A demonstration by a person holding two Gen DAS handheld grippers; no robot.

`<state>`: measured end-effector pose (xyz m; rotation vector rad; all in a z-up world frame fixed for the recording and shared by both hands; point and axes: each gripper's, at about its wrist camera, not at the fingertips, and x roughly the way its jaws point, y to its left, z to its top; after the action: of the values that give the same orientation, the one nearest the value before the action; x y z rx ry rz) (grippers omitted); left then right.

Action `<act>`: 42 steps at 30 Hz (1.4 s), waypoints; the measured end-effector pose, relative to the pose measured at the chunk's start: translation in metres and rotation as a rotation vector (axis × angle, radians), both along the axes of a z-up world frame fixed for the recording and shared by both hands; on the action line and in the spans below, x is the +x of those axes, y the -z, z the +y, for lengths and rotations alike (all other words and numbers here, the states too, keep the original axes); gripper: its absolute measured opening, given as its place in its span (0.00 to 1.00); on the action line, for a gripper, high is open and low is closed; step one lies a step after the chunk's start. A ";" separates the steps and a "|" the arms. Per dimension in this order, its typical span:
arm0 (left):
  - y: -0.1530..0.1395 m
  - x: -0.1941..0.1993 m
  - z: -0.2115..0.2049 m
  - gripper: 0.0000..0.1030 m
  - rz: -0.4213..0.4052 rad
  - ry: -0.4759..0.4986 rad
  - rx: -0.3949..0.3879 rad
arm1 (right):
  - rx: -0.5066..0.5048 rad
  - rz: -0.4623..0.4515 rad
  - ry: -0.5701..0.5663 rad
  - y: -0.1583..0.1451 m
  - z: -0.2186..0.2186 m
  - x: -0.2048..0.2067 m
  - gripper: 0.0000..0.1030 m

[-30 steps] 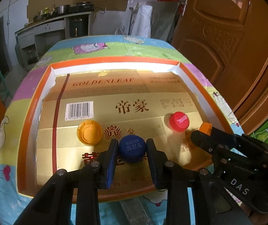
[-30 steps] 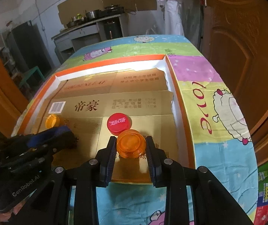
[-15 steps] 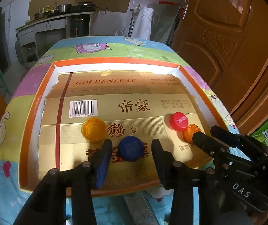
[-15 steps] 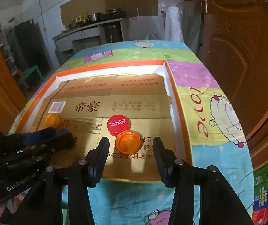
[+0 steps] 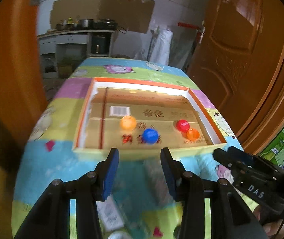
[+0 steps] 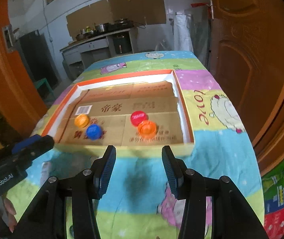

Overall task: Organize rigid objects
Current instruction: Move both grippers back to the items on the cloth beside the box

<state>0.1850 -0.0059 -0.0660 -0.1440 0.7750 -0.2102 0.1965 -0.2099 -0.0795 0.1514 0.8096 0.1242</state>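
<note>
left gripper [image 5: 140, 160] and right gripper [image 6: 138, 158] both gaping, nothing between jaws, hanging over the tablecloth [image 6: 217, 149] short of the tray [image 6: 181, 107]. blue cap [image 5: 150, 136], yellow cap [image 5: 128, 122], red cap [image 6: 139, 117], orange cap [image 6: 146, 128] all loose on tray floor. risk: red and orange touching, so a grab could knock the neighbour. readable: "genrobot.ai", "das", "love" on cloth.

The tray [image 6: 183, 107] has an orange rim, white walls and a brown printed cardboard floor. In it lie a yellow cap [image 6: 81, 120], a blue cap [image 6: 93, 132], a red cap [image 6: 139, 117] and, at its 5 o'clock, an orange cap [image 6: 147, 128]. The tablecloth [image 6: 211, 151] shows cartoon sheep on pastel blocks.
</note>
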 end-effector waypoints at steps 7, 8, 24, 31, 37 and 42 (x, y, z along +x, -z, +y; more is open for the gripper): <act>0.000 -0.054 0.026 0.42 -0.031 -0.035 -0.018 | 0.023 -0.011 0.004 0.000 0.015 -0.057 0.48; 0.000 -0.062 0.030 0.42 -0.035 -0.041 -0.020 | 0.025 -0.011 0.003 0.000 0.017 -0.063 0.48; 0.013 -0.153 0.053 0.42 -0.081 -0.098 0.001 | 0.028 -0.036 -0.070 -0.002 0.042 -0.157 0.48; 0.032 -0.151 0.046 0.42 -0.070 -0.027 0.000 | -0.015 -0.073 -0.134 0.011 0.054 -0.168 0.48; 0.050 -0.127 0.035 0.42 -0.029 0.030 0.004 | -0.046 -0.081 -0.179 0.029 0.065 -0.151 0.48; 0.061 -0.110 0.027 0.42 -0.015 0.039 0.047 | -0.066 -0.078 -0.189 0.038 0.068 -0.136 0.48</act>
<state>0.0748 0.0214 -0.1271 -0.0828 0.7680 -0.2294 0.0606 -0.1419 -0.1174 0.0076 0.7483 0.2794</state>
